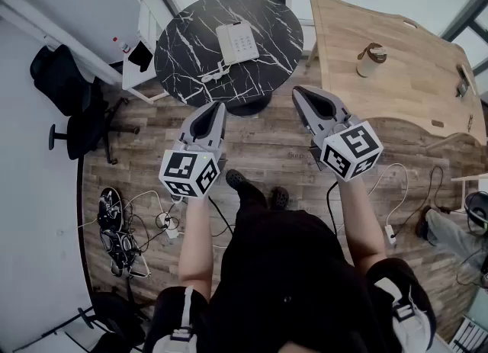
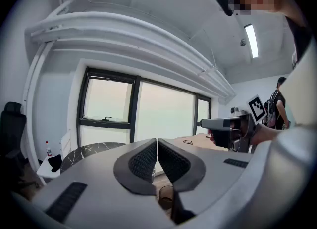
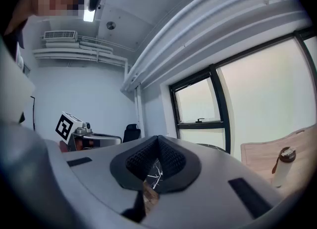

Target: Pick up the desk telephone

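- Desk telephone [image 1: 237, 42]: white, lying on the round black marble desk [image 1: 183, 54], on its far side. Well apart from both grippers.
- Left gripper [image 1: 217, 106]: jaws closed together, nothing between them. Held over the wooden floor [image 1: 263, 142], near of the round desk.
- Right gripper [image 1: 299, 91]: jaws closed, empty. Level with the left one, just right of the round desk's base.
- Wooden desk [image 1: 415, 88]: far right, bearing a bottle [image 1: 371, 59].
- Black office chair [image 1: 76, 107]: left.
- Cables [image 1: 130, 229]: on the floor, near left.
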